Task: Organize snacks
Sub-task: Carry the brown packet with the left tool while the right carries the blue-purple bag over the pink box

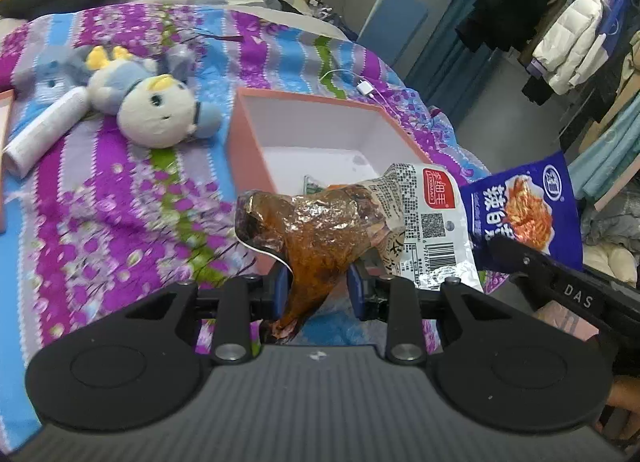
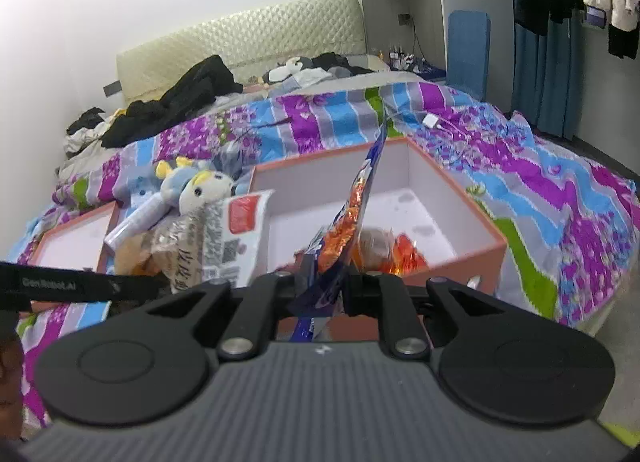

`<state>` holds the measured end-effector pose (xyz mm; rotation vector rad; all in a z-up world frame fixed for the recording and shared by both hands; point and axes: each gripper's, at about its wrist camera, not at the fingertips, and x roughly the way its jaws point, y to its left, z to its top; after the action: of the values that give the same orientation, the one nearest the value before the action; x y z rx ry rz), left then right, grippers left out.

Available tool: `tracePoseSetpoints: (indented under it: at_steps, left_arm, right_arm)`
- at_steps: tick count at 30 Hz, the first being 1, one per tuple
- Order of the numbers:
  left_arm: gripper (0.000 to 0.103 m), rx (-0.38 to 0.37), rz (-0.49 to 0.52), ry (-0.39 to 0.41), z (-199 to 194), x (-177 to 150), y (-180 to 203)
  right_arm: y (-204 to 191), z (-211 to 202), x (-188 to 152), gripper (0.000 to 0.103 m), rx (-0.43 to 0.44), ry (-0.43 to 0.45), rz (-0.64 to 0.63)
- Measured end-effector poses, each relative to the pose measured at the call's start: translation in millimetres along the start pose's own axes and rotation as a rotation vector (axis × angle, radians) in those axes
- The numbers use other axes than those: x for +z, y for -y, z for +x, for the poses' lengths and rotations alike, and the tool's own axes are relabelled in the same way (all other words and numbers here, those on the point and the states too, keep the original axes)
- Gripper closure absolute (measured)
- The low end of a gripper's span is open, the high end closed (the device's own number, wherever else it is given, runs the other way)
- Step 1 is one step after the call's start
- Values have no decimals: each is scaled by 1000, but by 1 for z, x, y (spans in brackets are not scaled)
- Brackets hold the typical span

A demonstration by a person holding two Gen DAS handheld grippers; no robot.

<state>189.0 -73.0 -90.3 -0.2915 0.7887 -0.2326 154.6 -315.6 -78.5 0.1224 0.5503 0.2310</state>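
Observation:
My left gripper [image 1: 318, 286] is shut on a vacuum-packed brown chicken leg snack [image 1: 316, 234] and holds it just in front of the open pink box [image 1: 248, 138]. The snack also shows in the right wrist view [image 2: 208, 238]. My right gripper [image 2: 324, 286] is shut on a blue kimchi snack bag [image 2: 360, 198], held edge-on above the pink box [image 2: 472, 222]. The bag also shows in the left wrist view [image 1: 524, 214]. Orange and green packets [image 2: 404, 254] lie inside the box.
The box stands on a bed with a purple, blue and green cover [image 1: 120, 198]. A plush toy [image 1: 156, 110] and a white tube [image 1: 44, 130] lie left of it. The box lid [image 2: 76, 242] lies further left. A charger cable [image 1: 368, 88] lies behind. Clothes hang at right.

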Motion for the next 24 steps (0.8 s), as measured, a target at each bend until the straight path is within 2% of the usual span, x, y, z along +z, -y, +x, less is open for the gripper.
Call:
tracePoseSetpoints:
  at_steps: [12, 16, 24]
  left_arm:
    - [68, 2, 53, 27, 95, 73, 9]
    - [68, -4, 57, 14, 134, 87, 7]
    - [68, 21, 82, -39, 190, 104, -4]
  right_arm:
    - [42, 85, 40, 87, 2, 48, 7]
    - [51, 123, 41, 87, 17, 24, 8]
    - [68, 171, 38, 85, 13, 2, 37]
